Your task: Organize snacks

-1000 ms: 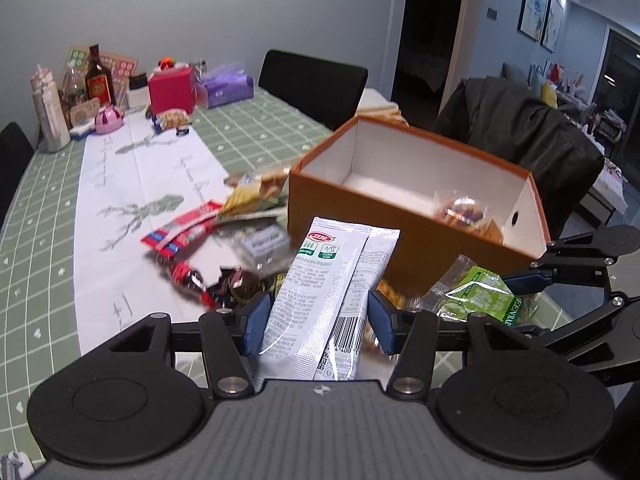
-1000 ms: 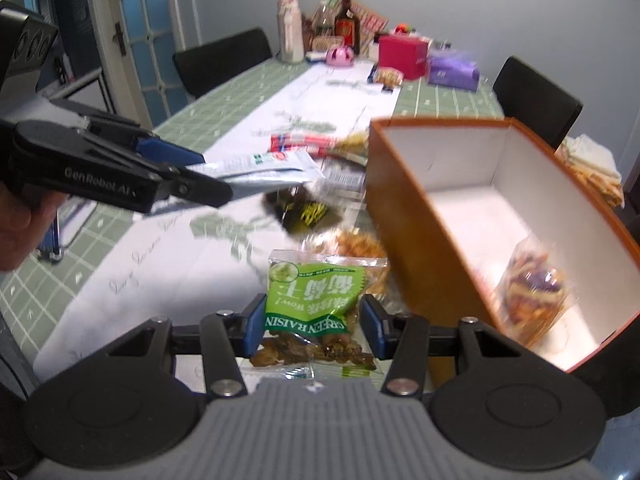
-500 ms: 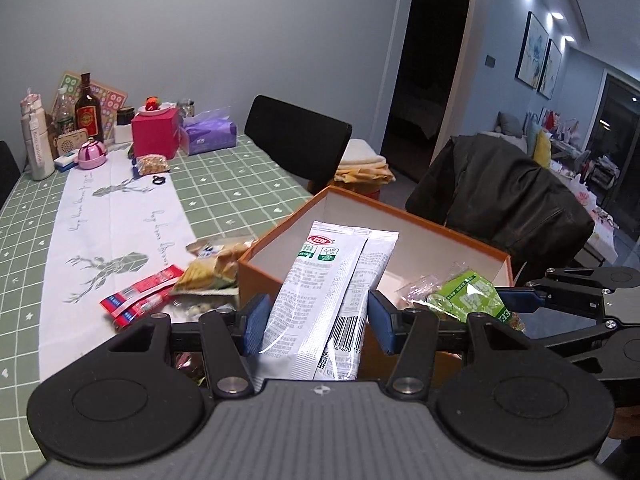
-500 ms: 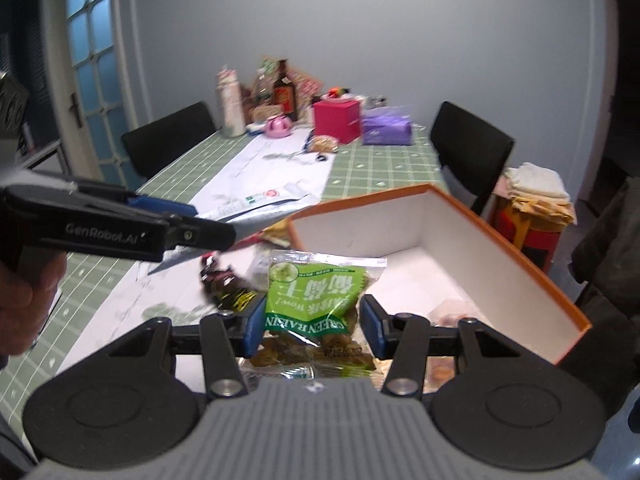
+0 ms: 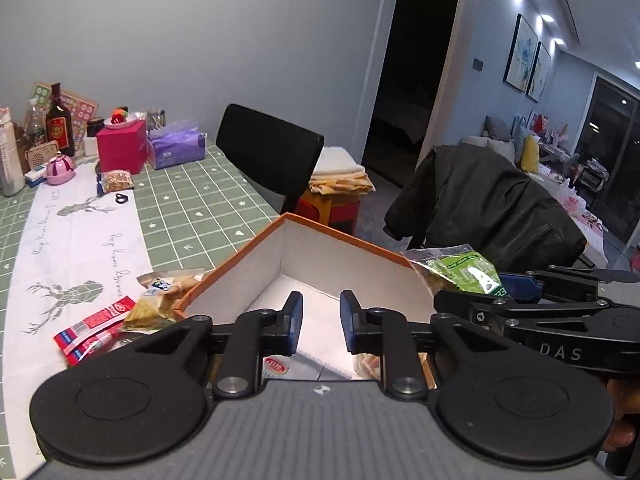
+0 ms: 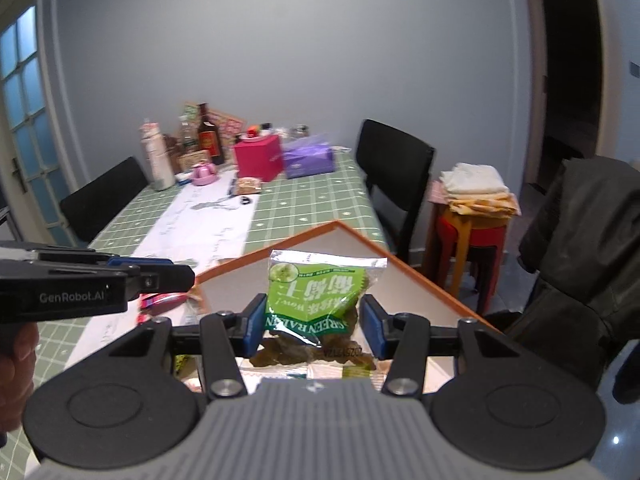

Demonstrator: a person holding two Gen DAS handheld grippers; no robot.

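Green checked cloth with a white runner covers the dining table [image 5: 192, 216], and loose snacks lie at its left: a red sachet [image 5: 94, 326] and a yellowish cracker packet [image 5: 160, 300], both just outside the orange box [image 5: 224, 276]. Moving right, the left gripper [image 5: 320, 316] hangs over the box's open white interior with its jaws a narrow gap apart and nothing between them; a white packet [image 5: 276, 366] shows on the box floor below. Further right, the right gripper [image 6: 312, 322] is clamped on the green raisin bag [image 6: 316, 296], which stands upright, its long axis pointing up and away from the gripper, directly above the box's near half. The box lies straight ahead and below, so the right gripper is the one placed to drop. Its walls sit close on both sides; there is free floor toward the far corner. Black chairs [image 6: 394, 168] stand well apart.
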